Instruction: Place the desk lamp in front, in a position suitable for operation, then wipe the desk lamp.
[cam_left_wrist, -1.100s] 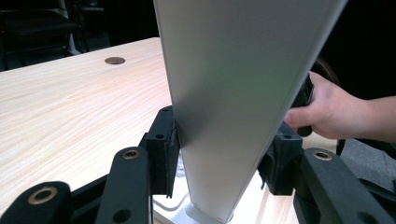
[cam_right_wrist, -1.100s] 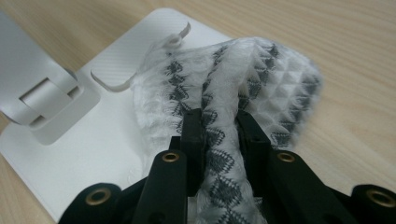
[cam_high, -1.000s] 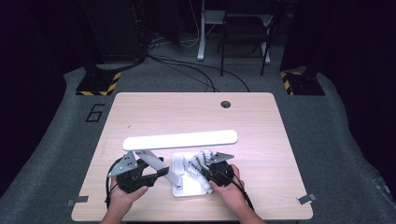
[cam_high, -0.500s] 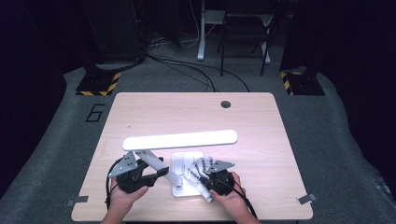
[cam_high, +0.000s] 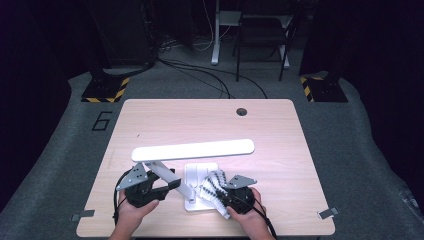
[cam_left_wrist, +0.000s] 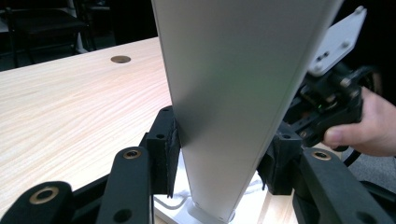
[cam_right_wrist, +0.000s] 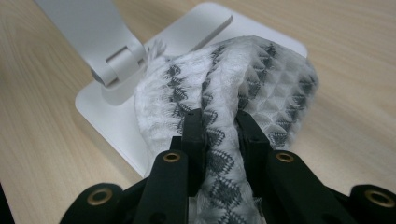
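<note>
A white desk lamp stands near the table's front, with a long head bar (cam_high: 192, 150), a slanted arm (cam_high: 162, 172) and a flat base (cam_high: 196, 172). My left gripper (cam_high: 167, 186) is shut on the lamp arm (cam_left_wrist: 233, 93), one pad pressing each side, midpoint (cam_left_wrist: 223, 156). On the base (cam_right_wrist: 205, 23) lies a white cloth with a dark diamond pattern (cam_high: 212, 184). My right gripper (cam_high: 222, 196) is shut on a fold of that cloth (cam_right_wrist: 261, 74), pinch point (cam_right_wrist: 219, 133). The lamp's hinge (cam_right_wrist: 114, 63) sits just left of the cloth.
A round cable hole (cam_high: 242, 111) lies in the far part of the wooden table (cam_high: 200, 120). Small metal clips (cam_high: 327, 213) sit at the front corners. Beyond the table are floor cables, a chair and hazard-striped blocks (cam_high: 105, 92).
My right gripper has drawn the cloth a little toward the front edge across the lamp base. The left gripper and the lamp have barely moved.
</note>
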